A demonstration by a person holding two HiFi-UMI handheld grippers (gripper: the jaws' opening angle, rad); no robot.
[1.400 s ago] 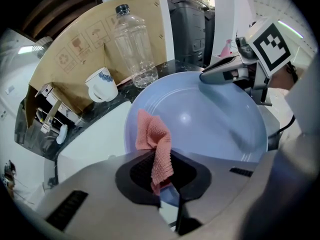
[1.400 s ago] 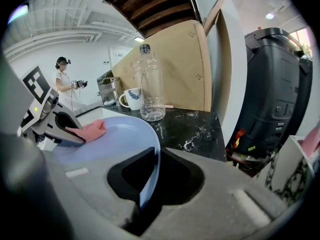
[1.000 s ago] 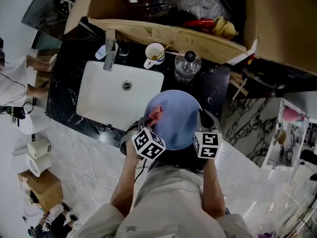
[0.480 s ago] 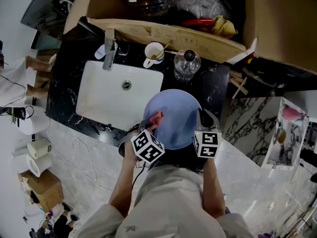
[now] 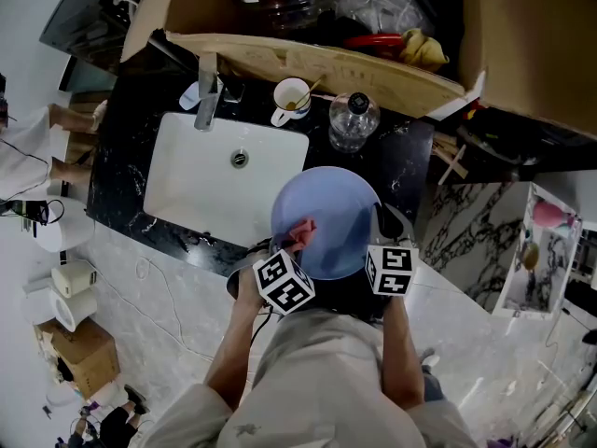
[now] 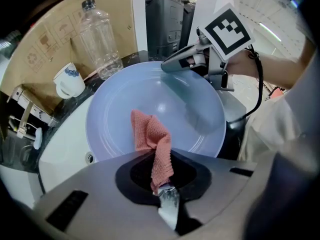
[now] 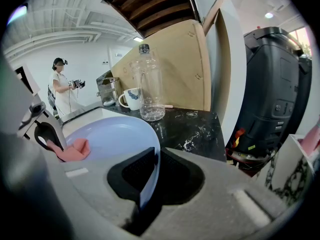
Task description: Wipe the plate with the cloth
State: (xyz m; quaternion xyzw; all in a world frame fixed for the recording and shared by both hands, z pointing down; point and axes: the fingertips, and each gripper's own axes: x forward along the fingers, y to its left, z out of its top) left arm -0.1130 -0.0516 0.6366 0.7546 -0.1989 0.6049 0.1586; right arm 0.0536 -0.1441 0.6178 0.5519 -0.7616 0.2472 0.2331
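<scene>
Where the plate (image 5: 338, 203) hangs: over the sink (image 5: 187, 189) corner, rim pinched in my right tongs (image 7: 145, 184).
My left tongs (image 6: 166, 196): clamped on the cloth (image 6: 150, 134).
Cloth: lying on the plate's face.

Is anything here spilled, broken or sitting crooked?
Nothing stands out. The plate looks whole, held by its rim in the right claw. The left claw pinches the cloth, which lies on it. The bottle and mug stand upright, with no spill visible.
</scene>
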